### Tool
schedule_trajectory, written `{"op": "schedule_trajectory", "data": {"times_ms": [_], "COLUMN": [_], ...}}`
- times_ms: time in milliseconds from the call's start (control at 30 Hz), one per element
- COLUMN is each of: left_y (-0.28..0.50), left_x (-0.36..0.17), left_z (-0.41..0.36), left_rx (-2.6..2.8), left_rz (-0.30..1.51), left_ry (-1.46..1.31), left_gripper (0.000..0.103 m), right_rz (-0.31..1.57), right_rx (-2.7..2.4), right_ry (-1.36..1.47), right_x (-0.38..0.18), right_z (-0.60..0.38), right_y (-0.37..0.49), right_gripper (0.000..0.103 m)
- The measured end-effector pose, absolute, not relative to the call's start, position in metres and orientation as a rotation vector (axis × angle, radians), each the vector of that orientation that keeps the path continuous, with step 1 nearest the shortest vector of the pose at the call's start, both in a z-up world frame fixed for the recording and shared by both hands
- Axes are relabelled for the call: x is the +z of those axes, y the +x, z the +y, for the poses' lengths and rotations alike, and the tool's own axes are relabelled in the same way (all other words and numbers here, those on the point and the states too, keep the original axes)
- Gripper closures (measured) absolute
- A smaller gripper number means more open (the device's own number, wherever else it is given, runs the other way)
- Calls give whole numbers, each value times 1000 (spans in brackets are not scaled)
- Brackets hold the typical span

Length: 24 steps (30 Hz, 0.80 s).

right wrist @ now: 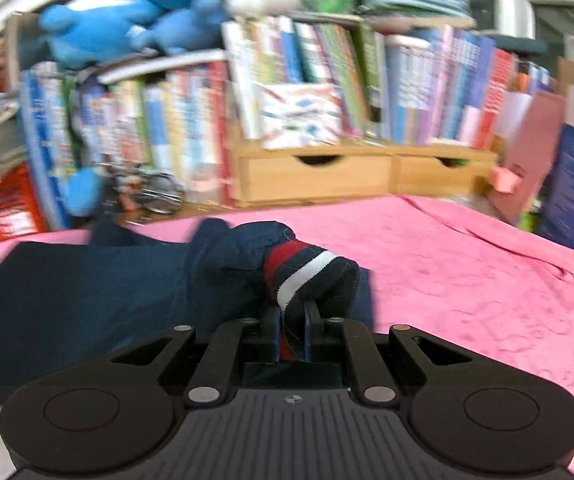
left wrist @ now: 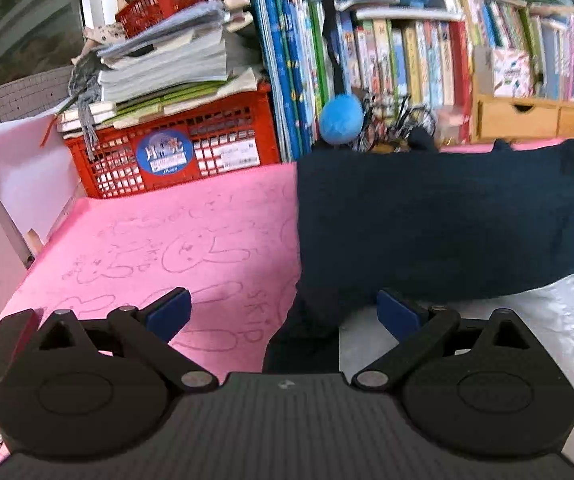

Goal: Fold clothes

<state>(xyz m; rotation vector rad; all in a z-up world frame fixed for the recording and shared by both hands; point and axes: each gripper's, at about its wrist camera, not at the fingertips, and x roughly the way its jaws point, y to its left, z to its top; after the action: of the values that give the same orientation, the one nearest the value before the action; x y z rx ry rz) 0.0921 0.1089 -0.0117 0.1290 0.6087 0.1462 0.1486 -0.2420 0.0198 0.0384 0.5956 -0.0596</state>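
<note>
Fingers: our right gripper (right wrist: 292, 334) pinched tight on garment's (right wrist: 87, 300) striped cuff (right wrist: 307, 276); body trails off left. Left gripper (left wrist: 283, 312) wide open w/ a corner between its fingers, ungripped.

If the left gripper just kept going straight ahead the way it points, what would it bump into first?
Most likely the dark navy fabric garment: a fold of it already lies between the left gripper's open fingers, on the pink scribbled cloth. Depth is hard to judge.
</note>
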Motion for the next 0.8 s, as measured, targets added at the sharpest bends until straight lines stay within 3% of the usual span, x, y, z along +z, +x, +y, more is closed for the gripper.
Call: {"op": "schedule_trajectory", "data": {"times_ms": [267, 300, 367, 400, 433, 633, 800], "left_y": [106, 106, 103, 97, 92, 110, 149], "left_x": [-22, -21, -16, -10, -3, 23, -5], "left_z": [113, 114, 118, 121, 123, 105, 70], "left_rx": [183, 196, 222, 234, 243, 161, 105], "left_rz": [653, 655, 650, 629, 603, 499, 569], "left_ry": [150, 157, 172, 180, 183, 150, 181], "left_gripper": [1, 1, 1, 2, 2, 0, 0], "right_rz": [676, 677, 700, 712, 702, 601, 590], "right_rx": [-28, -8, -12, -14, -9, 159, 320], "right_ry": [-16, -50, -83, -99, -92, 98, -35], "right_x": [-26, -26, -18, -14, -6, 32, 14], "right_z": [-254, -253, -255, -256, -263, -272, -185], "right_y": [164, 164, 160, 157, 151, 129, 146], "right_gripper": [85, 81, 59, 32, 15, 17, 22]}}
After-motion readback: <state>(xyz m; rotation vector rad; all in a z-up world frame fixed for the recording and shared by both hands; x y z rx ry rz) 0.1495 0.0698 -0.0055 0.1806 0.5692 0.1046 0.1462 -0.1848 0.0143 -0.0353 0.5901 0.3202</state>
